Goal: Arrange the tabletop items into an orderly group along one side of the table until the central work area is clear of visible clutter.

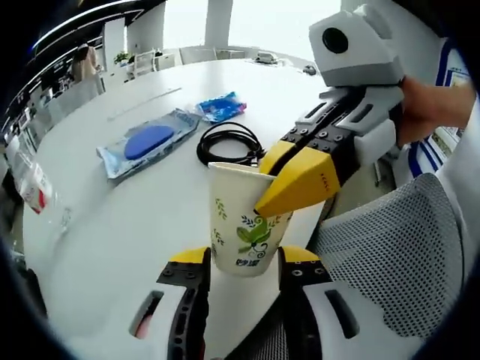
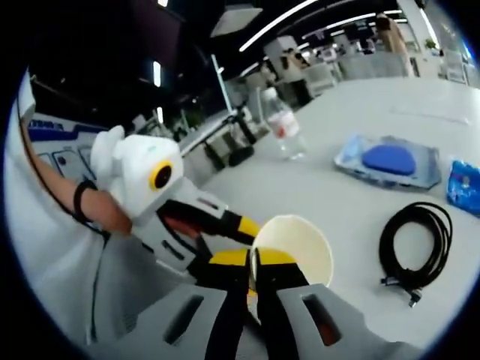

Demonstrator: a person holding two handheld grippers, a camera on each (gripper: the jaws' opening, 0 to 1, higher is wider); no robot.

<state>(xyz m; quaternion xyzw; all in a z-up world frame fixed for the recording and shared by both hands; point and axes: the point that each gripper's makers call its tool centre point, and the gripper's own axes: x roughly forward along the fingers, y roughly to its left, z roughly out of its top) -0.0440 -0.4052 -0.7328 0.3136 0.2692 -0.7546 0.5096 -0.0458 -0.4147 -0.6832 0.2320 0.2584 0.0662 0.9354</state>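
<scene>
Gripping the cup (image 1: 244, 229) from both sides: left claw (image 1: 244, 259) has its jaws clenched on the lower wall of the cup, and right claw (image 1: 289, 176) comes in from 2 o'clock in the left gripper view, pinching the rim with one yellow jaw outside and the other inside. In the right gripper view the right claw (image 2: 253, 281) sits at 6 o'clock with jaws nearly closed on the rim of the cup (image 2: 296, 247), and the left claw (image 2: 225, 229) reaches in from 9 o'clock to touch the cup wall. Cup stands upright at the near edge of the white tabletop (image 1: 105, 217). Black cable (image 1: 229, 142) coiled just behind the cup at 12 o'clock. Blue pouch (image 1: 150, 142) at 10 o'clock, small blue packet (image 1: 223, 106) beyond the cable, bottle (image 2: 283, 124) near the tabletop edge. Mesh chair (image 1: 397, 255) at 4 o'clock in the left gripper view.
</scene>
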